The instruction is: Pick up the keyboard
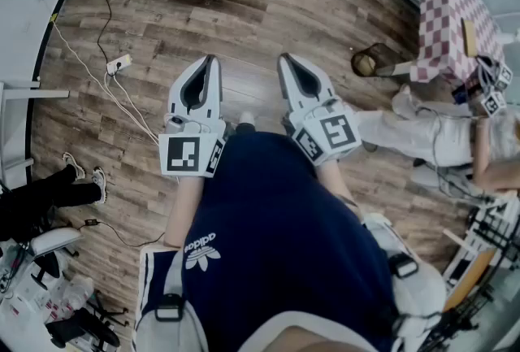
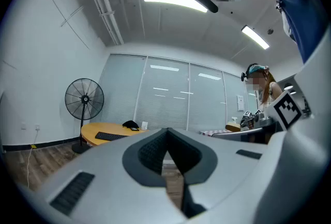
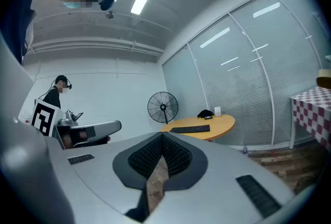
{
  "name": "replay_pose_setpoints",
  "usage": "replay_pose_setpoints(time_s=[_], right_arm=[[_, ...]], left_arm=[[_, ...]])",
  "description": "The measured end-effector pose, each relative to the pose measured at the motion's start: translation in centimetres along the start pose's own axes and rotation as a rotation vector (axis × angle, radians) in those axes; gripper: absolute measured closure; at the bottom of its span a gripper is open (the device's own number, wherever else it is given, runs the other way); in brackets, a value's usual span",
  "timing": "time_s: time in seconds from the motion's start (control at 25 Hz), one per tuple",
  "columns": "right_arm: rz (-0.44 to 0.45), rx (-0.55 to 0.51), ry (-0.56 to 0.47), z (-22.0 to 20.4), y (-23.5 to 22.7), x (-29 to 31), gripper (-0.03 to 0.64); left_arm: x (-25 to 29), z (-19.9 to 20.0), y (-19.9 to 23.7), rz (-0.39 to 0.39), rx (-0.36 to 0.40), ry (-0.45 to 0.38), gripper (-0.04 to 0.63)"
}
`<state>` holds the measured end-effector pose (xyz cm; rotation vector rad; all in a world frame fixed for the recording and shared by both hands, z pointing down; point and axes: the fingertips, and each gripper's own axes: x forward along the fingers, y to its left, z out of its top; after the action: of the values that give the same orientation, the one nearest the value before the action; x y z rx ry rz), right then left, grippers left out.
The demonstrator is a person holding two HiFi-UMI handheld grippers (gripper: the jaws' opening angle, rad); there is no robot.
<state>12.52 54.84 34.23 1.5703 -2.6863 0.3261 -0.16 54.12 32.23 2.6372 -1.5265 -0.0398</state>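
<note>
Keyboard far off on desk, 12 o'clock; left tool, right tool pinched together, empty. Arriving unopened risks shoving it.

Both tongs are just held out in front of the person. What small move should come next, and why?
Probably step toward the round yellow wooden table: the flat black keyboard lies on it, well beyond the left tongs and right tongs, both shut and empty.
</note>
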Motion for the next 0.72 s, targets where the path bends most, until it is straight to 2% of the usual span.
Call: replay_pose_setpoints(time_s=[0.2, 0.44, 0.6, 0.72], right_arm=[[0.005, 0.000, 0.004, 0.0, 0.1, 0.8, 0.615], [0.019, -0.017, 0.008, 0.0, 0.8, 1.8, 0.615], [0.010, -0.022, 0.004, 0.4, 0.7, 2.0, 0.614], [0.005, -0.031, -0.001, 0.8, 0.4, 2.2, 0.614]], left_arm=[[0.1, 0.0, 1.0, 0.023, 0.008, 0.003, 0.592], [0.2, 0.4, 2.3, 0.017, 0.053, 0.011, 0.594], [1.0, 4.2, 2.7, -0.030, 0.138, -0.011, 0.592], [2.0, 7.3, 3.7, -0.038, 0.194, -0.029, 0.592]])
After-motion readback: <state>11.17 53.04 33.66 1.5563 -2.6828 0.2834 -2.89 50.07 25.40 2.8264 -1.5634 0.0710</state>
